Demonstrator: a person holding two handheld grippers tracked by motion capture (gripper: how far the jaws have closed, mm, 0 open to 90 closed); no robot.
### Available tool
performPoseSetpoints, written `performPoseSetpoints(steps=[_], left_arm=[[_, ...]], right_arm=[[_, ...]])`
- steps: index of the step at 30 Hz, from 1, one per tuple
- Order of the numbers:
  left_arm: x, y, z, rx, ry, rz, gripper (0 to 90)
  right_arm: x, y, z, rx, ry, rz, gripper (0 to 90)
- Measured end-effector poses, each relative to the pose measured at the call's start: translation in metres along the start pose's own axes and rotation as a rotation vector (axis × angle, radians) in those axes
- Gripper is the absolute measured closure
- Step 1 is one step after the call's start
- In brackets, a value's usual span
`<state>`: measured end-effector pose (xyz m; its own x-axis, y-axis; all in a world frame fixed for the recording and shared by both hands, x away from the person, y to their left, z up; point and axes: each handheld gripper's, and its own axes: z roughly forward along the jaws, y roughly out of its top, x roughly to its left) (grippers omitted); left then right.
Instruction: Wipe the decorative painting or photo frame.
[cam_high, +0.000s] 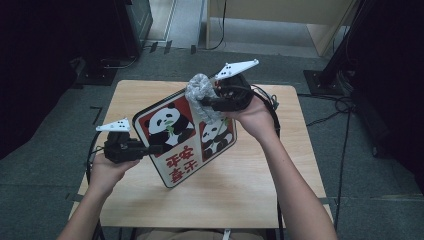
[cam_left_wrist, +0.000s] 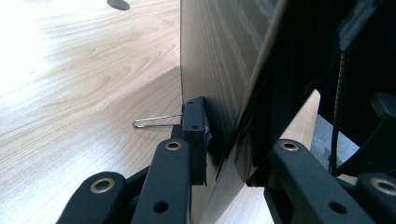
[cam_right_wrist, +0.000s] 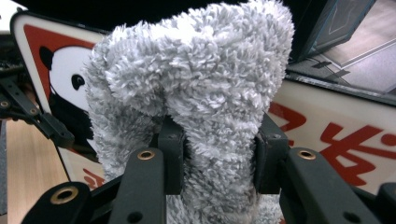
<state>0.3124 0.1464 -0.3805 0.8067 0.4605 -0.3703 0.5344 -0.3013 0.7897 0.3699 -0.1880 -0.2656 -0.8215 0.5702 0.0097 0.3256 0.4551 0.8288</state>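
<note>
A panda picture board (cam_high: 182, 137), red and white with red characters, stands tilted on edge over the wooden table (cam_high: 235, 192). My left gripper (cam_high: 152, 149) is shut on its left edge; the left gripper view shows the jaws clamping the board's edge (cam_left_wrist: 224, 116). My right gripper (cam_high: 206, 103) is shut on a fluffy grey cloth (cam_high: 200, 90) at the board's top corner. In the right gripper view the cloth (cam_right_wrist: 196, 88) bulges up between the pads, with the board (cam_right_wrist: 327, 126) behind it.
A small wire clip (cam_left_wrist: 156, 121) lies on the table behind the left jaw. Cables (cam_high: 345, 120) trail on the grey floor to the right. A dark stand base (cam_high: 322, 80) sits beyond the table's far right corner.
</note>
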Motion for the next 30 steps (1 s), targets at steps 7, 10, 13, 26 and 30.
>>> performPoseSetpoints(steps=[7, 10, 13, 26, 30], left_arm=[[0.000, 0.000, 0.000, 0.001, 0.001, -0.001, 76.5], [0.000, 0.000, 0.000, 0.001, -0.001, -0.001, 76.4], [0.000, 0.000, 0.000, 0.002, 0.001, 0.001, 76.4], [0.000, 0.000, 0.000, 0.002, 0.000, 0.000, 76.4], [0.000, 0.000, 0.000, 0.002, -0.001, 0.000, 76.3]], right_arm=[[0.002, -0.005, 0.004, 0.027, 0.002, -0.003, 63.7], [0.002, -0.007, 0.005, 0.033, 0.004, -0.004, 63.7], [0.003, -0.010, 0.005, 0.039, 0.004, -0.017, 63.7], [0.003, -0.027, 0.013, 0.054, 0.021, -0.013, 63.5], [0.005, -0.032, 0.015, 0.063, 0.024, -0.009, 63.5]])
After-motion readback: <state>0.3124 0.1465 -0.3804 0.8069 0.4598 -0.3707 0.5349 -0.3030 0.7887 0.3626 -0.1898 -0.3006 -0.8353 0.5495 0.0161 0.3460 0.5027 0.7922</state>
